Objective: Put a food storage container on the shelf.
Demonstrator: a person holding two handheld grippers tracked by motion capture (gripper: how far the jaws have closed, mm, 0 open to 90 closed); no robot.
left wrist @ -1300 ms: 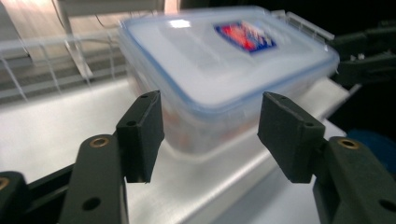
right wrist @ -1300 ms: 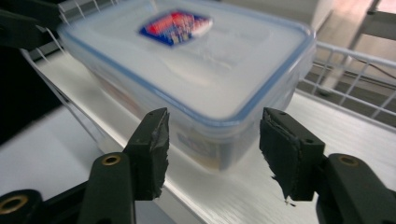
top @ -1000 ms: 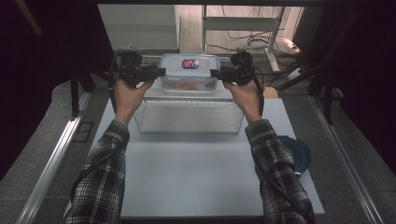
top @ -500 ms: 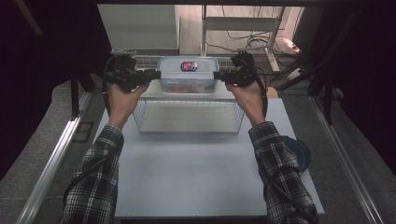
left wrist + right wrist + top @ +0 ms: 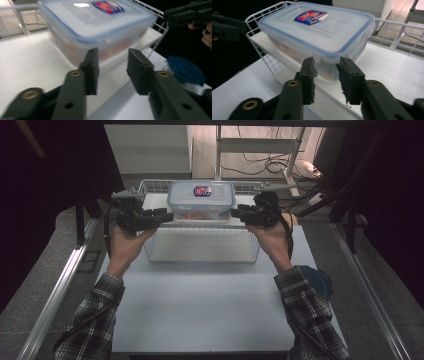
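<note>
A clear plastic box [image 5: 201, 200] with a blue-rimmed lid and a red and blue label stands on the top of a white wire rack [image 5: 200, 255]. My left gripper [image 5: 167, 214] is just off the box's left end, open, with nothing between its jaws. My right gripper [image 5: 235, 213] is at the box's right end, also open and empty. In the left gripper view the gripper [image 5: 112, 68] points at the box [image 5: 100, 22] a short way ahead. The right gripper view has its gripper [image 5: 325, 75] close to the box [image 5: 319, 32], level with its side.
A round blue lid [image 5: 320, 282] lies on the white table [image 5: 200, 310] at the right, beside the person's right sleeve; the lid [image 5: 185, 72] also appears in the left gripper view. Dark curtains hang on both sides, and metal rails run along the table's edges.
Both grippers have come back toward the person and a little lower along the box's ends. The box has stayed on the rack.
</note>
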